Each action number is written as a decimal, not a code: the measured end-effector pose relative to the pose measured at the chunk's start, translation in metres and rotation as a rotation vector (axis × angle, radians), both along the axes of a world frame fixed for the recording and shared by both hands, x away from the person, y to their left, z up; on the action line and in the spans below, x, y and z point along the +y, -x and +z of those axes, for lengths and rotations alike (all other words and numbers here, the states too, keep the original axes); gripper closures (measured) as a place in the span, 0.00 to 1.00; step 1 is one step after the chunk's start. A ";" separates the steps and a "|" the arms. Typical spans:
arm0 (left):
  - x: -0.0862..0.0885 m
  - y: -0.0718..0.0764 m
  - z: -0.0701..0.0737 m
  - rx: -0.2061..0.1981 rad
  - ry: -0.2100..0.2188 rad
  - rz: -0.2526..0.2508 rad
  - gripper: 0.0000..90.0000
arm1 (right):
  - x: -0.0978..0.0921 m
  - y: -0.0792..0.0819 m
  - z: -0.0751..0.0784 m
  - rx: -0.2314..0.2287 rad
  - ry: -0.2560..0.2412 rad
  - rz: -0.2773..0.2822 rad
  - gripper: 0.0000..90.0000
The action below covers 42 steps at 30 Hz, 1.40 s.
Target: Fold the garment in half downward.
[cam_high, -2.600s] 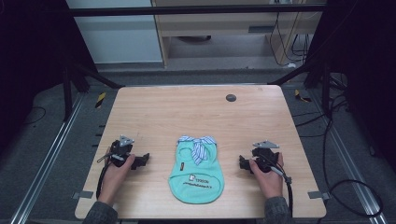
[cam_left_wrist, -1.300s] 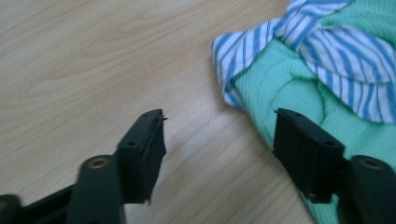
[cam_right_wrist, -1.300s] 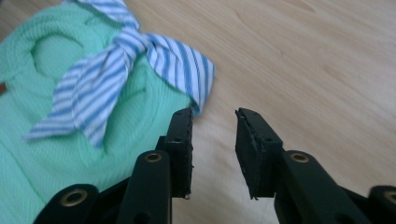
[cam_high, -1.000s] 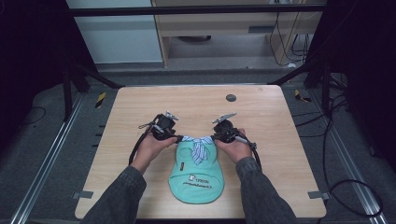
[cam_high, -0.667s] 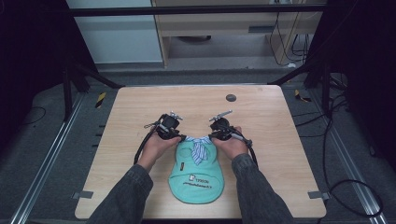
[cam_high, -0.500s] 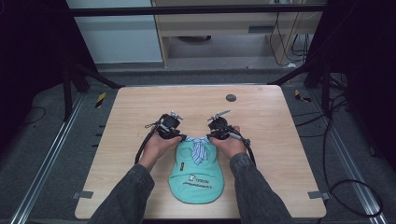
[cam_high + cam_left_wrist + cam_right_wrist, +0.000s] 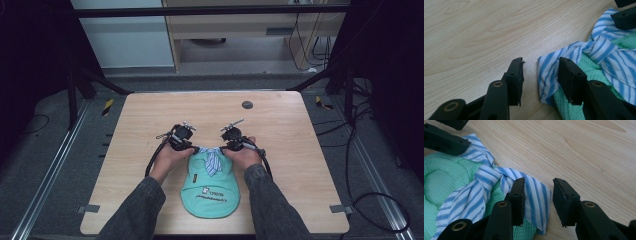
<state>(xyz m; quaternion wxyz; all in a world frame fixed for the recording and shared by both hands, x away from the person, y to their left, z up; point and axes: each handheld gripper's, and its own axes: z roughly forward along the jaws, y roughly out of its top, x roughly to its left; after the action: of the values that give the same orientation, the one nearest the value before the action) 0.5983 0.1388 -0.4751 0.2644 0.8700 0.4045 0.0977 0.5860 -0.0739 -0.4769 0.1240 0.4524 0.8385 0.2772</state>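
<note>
at the bottom of the left gripper view your left gripper point(image 7: 540, 72) stands with its jaws spread apart, nothing pinched between them. one jaw rests over bare wood at lower centre of the frame; the other sits on the edge of the striped collar point(image 7: 584, 53), where blue-and-white cloth meets the green garment point(image 7: 596, 72) at lower right. the collar's corner lies in the gap between the jaws, not clamped.

at the bottom of the right gripper view your right gripper point(image 7: 539, 200) is likewise spread wide. its left jaw presses on the striped collar tip point(image 7: 534, 192), and its right jaw hovers over or rests on the table point(image 7: 579, 150); i cannot tell which. the striped point falls between the jaws, loose. further up, at the upper left of that frame, the other gripper's black jaws sit at the far side of the knotted collar.

lower centre of the high view, the green garment point(image 7: 210, 187) lies flat near the table's near edge, collar end farthest from you. both grippers sit at that collar, left point(image 7: 187, 145) and right point(image 7: 231, 145), close together. beyond them is open wood, with a small dark disc point(image 7: 247, 105) near the far edge.
</note>
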 end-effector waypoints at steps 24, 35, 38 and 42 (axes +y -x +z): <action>-0.006 0.004 -0.001 0.034 -0.008 -0.059 0.79 | 0.001 -0.002 -0.003 0.070 -0.008 0.016 0.77; -0.003 0.007 -0.004 0.022 0.031 -0.079 0.92 | 0.007 0.002 -0.002 0.062 0.015 0.058 0.90; -0.003 0.008 -0.003 0.017 0.026 -0.085 0.94 | 0.008 0.003 -0.002 0.056 0.024 0.059 0.92; -0.003 0.008 -0.002 0.008 0.011 -0.092 0.95 | 0.009 0.004 -0.001 0.025 0.035 0.082 0.93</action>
<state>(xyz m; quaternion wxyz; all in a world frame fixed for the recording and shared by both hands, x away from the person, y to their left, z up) 0.5898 0.1353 -0.4774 0.2716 0.8867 0.3655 0.0797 0.5815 -0.0653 -0.4781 0.1100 0.4188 0.8626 0.2615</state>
